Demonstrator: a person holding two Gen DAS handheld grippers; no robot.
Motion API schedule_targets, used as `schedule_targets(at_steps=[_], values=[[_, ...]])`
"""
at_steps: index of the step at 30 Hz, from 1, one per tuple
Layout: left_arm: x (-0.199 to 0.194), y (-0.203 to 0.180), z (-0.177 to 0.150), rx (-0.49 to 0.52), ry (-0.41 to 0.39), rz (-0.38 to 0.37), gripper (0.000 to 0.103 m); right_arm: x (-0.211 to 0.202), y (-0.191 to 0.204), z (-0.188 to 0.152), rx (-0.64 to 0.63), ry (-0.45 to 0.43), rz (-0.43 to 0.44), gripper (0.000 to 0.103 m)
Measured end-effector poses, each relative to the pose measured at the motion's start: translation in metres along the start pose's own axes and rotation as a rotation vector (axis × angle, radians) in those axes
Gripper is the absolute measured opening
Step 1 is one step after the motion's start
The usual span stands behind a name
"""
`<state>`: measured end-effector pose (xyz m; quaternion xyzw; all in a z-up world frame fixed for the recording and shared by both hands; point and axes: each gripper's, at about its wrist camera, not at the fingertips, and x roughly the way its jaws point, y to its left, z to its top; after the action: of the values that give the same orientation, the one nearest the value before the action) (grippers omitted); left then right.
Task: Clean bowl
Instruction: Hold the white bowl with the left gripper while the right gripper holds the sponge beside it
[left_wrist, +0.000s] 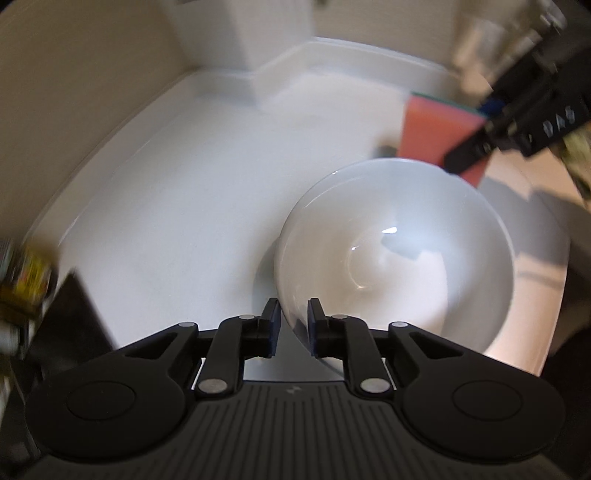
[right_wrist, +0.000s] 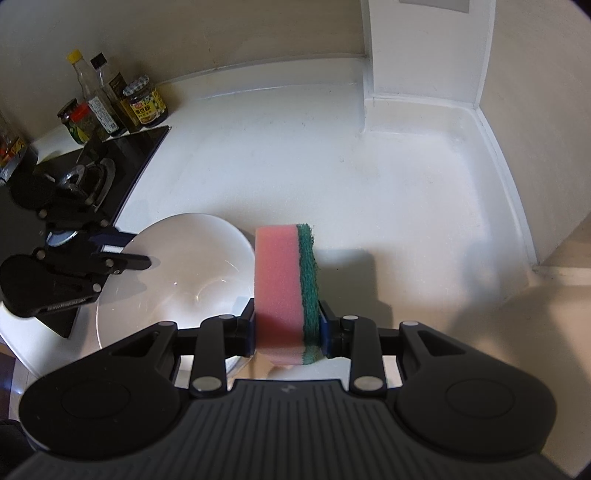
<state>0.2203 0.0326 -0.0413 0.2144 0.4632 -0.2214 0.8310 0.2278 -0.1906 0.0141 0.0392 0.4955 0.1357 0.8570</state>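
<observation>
A white bowl (left_wrist: 399, 254) sits on the white counter. My left gripper (left_wrist: 292, 326) is shut on its near rim, one finger inside and one outside. The bowl also shows in the right wrist view (right_wrist: 177, 273), with the left gripper (right_wrist: 125, 254) on its left rim. My right gripper (right_wrist: 288, 328) is shut on a pink sponge (right_wrist: 280, 288) with a green scrub side, held upright just right of the bowl and above the counter. In the left wrist view the sponge (left_wrist: 436, 129) hangs beyond the bowl's far rim.
A black gas hob (right_wrist: 92, 173) lies left of the bowl. Several sauce bottles and jars (right_wrist: 110, 103) stand behind it against the wall. A white pillar (right_wrist: 424, 55) juts into the counter (right_wrist: 369, 166) at the back right. The counter's front edge is near the grippers.
</observation>
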Motion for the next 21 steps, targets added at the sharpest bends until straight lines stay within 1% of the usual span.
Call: schedule_targets(at_steps=[3,4,5,8,11,14,16,17,18,19,20,21], values=[[-0.005,-0.003,-0.011,-0.111,-0.015,0.025,0.018,-0.002,-0.001,-0.005,0.023,-0.013,0.003,0.027],[-0.005,-0.003,-0.013,-0.134,-0.019,0.028,0.018,-0.003,-0.001,-0.006,0.029,-0.015,0.003,0.027],[-0.004,-0.003,-0.014,-0.134,-0.021,0.029,0.016,-0.004,-0.001,-0.008,0.031,-0.014,0.001,0.027],[-0.003,-0.003,-0.014,-0.083,-0.023,0.025,0.016,-0.006,0.003,-0.012,0.004,-0.006,-0.002,0.027],[0.000,0.002,-0.009,-0.002,-0.014,0.006,0.016,-0.004,0.000,-0.009,-0.006,0.005,0.017,0.027],[0.006,0.003,0.000,0.119,-0.011,-0.012,0.016,0.001,-0.004,0.001,0.000,0.009,0.042,0.027],[0.010,0.004,0.006,0.219,-0.015,-0.033,0.017,0.005,-0.002,0.008,-0.019,0.014,0.036,0.027],[0.010,0.005,0.009,0.250,-0.018,-0.040,0.017,0.007,0.000,0.011,-0.035,0.016,0.029,0.027],[0.012,0.007,0.011,0.261,-0.021,-0.048,0.017,0.008,0.001,0.013,-0.047,0.018,0.023,0.027],[0.013,0.011,0.014,0.245,-0.023,-0.057,0.016,0.009,0.001,0.015,-0.049,0.020,0.021,0.027],[0.014,0.014,0.016,0.219,-0.024,-0.061,0.015,0.009,0.000,0.017,-0.045,0.023,0.022,0.027],[0.013,0.016,0.017,0.165,-0.025,-0.054,0.015,0.009,-0.001,0.017,-0.041,0.024,0.023,0.027]])
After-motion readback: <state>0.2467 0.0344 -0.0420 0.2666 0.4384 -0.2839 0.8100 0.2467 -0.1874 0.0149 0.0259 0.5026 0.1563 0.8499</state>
